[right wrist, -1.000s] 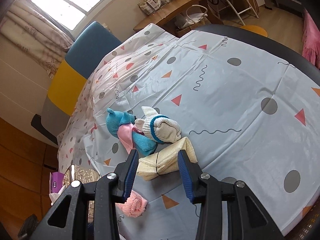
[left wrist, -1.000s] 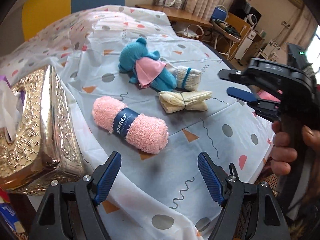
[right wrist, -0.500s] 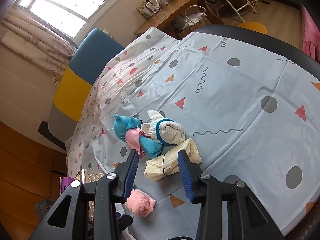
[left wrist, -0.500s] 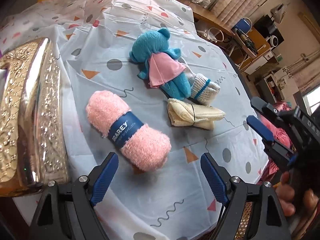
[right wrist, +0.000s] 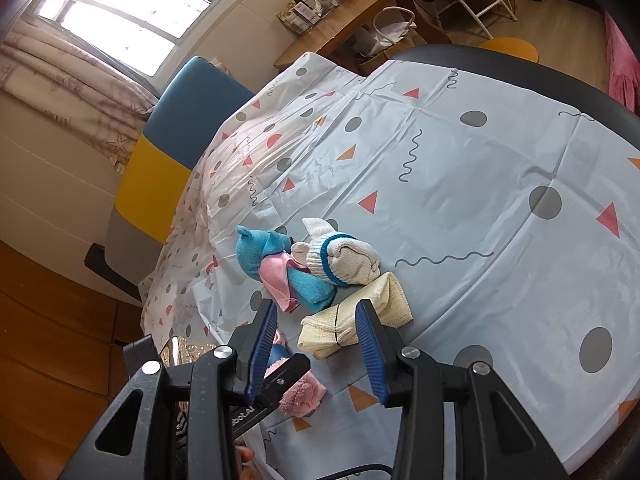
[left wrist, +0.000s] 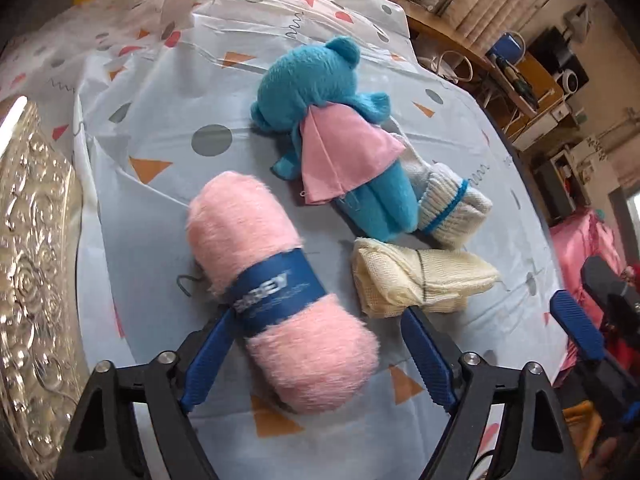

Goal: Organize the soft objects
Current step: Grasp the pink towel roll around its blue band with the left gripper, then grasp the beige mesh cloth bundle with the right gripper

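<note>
Left hand-held gripper (left wrist: 316,354) straddles pink yarn (left wrist: 276,292), ungripped — right hand-held gripper (right wrist: 316,350) part-open, empty.

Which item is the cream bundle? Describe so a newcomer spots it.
On the patterned tablecloth, find the blue plush bear. Just past its feet lies the cream bundle, beside the white blue-banded glove. It alone is pale yellow mesh, cinched by a dark thread.

The left gripper (left wrist: 316,354) is pointing steeply downward with its jaws standing wide apart, pads pressing nothing. The right gripper (right wrist: 316,354) is tilting down more gently, jaws parted and empty, hovering.
</note>
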Demonstrator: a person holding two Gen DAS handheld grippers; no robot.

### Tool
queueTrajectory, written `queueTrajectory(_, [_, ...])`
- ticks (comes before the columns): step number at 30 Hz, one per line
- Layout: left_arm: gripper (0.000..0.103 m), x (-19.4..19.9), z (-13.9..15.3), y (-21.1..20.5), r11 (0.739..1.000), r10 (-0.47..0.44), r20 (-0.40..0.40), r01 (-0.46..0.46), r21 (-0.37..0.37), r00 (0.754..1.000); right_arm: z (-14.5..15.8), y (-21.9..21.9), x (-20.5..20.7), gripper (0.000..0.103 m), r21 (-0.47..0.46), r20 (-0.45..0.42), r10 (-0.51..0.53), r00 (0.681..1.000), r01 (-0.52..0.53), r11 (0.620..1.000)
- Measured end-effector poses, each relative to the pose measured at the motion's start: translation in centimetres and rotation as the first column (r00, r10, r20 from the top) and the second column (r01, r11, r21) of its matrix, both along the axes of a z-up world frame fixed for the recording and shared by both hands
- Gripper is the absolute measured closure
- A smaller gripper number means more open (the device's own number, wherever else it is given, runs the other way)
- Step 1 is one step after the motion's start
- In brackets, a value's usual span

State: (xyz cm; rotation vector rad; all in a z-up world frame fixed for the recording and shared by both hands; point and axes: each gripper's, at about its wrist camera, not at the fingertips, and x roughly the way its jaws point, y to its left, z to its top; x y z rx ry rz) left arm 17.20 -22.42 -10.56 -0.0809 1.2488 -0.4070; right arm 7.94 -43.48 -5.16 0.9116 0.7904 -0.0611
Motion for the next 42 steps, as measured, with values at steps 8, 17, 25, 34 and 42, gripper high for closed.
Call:
queueTrajectory(8, [0.024,1.7,-0.6,1.2,0.997,0.079,-0.005,-0.079,0.011,0.997,-0.6,0.4,0.5,0.061,-0.018,-0.033,0.008,0.999,-0.008,1.0])
queueTrajectory(17, [0.06,-1.9,-0.5,0.7,0.986,-0.14,0.116,0.128,0.105,0.983,-1.6,0.9,1.0,0.061,-0.055,-0.087,0.028,0.996,-0.032,0.998])
queueTrajectory(25, [0.059,-5.4,-1.1,0.8,0.957,-0.262,0.207,0.226,0.183,0.943,-0.8,4.5,3.3,0.061,-0.227,-0.16,0.233,0.959,-0.265,0.937])
queueTrajectory(34, [0.059,-6.2,-0.8,1.9,0.961,-0.259,0.226,0.226,0.161,0.939,-3.1,7.3,10.5,0.061,-0.381,-0.359,0.395,0.845,-0.519,0.765])
queueTrajectory(42, [0.059,-6.0,-1.2,1.9,0.964,-0.254,0.222,0.227,0.137,0.941,-5.0,4.8,8.2,0.061,-0.214,-0.383,0.454,0.804,-0.555,0.804])
